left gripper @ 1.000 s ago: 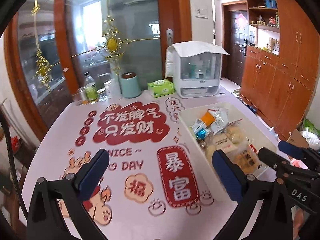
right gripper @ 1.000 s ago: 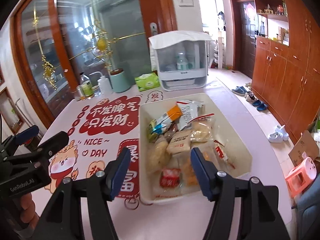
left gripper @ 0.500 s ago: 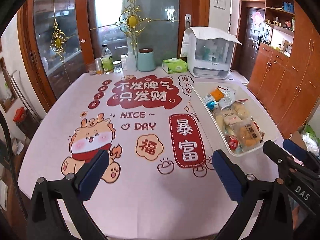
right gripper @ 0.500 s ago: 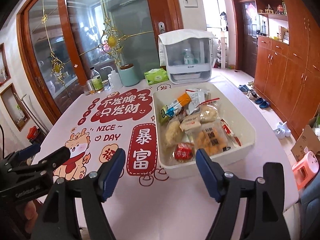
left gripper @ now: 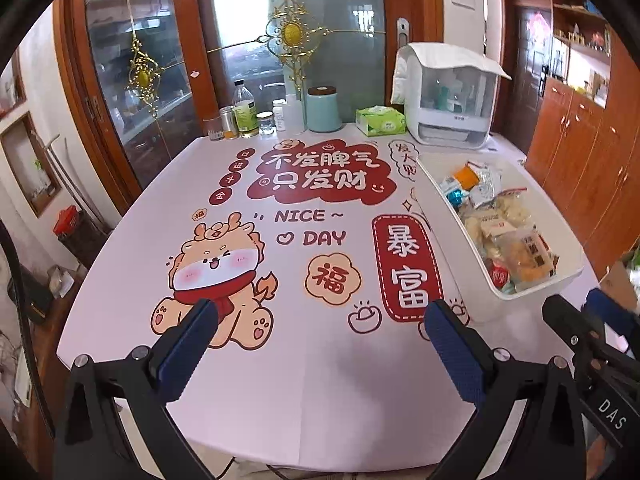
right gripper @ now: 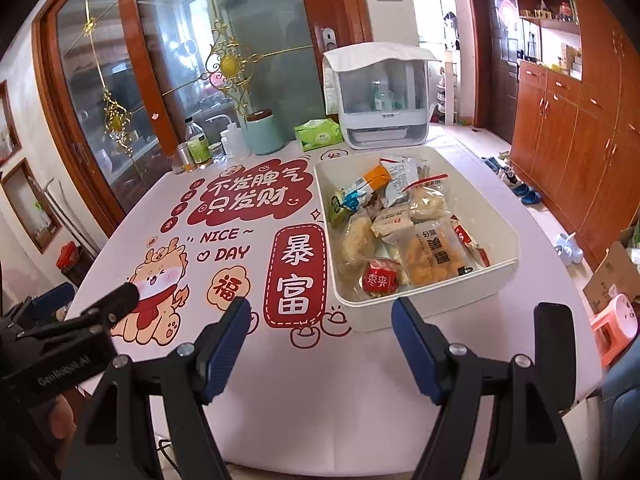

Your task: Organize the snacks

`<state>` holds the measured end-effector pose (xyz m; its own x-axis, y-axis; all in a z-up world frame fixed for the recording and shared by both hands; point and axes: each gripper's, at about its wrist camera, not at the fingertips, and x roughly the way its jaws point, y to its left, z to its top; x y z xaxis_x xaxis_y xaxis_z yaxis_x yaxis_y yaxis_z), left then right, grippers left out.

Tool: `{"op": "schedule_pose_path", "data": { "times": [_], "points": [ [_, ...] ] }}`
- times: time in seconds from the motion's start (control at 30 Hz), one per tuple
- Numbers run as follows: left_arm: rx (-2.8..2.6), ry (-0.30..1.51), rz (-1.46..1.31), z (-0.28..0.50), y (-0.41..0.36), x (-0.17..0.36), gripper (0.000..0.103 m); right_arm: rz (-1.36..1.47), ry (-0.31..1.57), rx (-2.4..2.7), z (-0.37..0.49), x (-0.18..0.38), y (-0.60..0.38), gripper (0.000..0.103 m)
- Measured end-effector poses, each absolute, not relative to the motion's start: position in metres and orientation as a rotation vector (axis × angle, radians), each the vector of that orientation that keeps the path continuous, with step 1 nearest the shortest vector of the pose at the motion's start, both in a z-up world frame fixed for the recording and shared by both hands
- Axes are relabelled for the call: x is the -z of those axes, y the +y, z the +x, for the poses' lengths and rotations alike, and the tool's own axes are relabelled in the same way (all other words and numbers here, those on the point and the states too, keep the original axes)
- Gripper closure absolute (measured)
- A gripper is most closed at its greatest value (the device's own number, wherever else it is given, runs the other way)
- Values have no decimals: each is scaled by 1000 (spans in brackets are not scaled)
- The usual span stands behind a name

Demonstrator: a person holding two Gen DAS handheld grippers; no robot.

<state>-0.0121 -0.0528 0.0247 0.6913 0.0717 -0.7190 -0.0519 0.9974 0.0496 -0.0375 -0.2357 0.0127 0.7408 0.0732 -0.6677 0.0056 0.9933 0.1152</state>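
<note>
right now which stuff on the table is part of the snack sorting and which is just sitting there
Job: white bin, snack packets in it, left gripper, right gripper.

Bystanders: teal canister, tissue pack, bottles and jars, white covered rack.

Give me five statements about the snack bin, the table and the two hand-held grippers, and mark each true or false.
1. The white bin holds a heap of packaged snacks. True.
2. The right hand-held gripper is shut on a snack packet. False: it is open and holds nothing.
3. The red round packet lies at the near end of the bin. True.
4. The green tissue pack lies inside the bin. False: it sits on the table behind the bin, beside the teal canister.
5. The left hand-held gripper is open over the printed tablecloth, with no snack between its fingers. True.
</note>
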Motion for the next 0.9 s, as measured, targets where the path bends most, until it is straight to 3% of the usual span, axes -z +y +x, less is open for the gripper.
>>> {"op": "schedule_pose_path", "data": {
  "times": [0.9],
  "points": [
    [-43,845,23,-16,-45,-11,1,99,735,-48,-40,-13,-221,29]
  ]
}}
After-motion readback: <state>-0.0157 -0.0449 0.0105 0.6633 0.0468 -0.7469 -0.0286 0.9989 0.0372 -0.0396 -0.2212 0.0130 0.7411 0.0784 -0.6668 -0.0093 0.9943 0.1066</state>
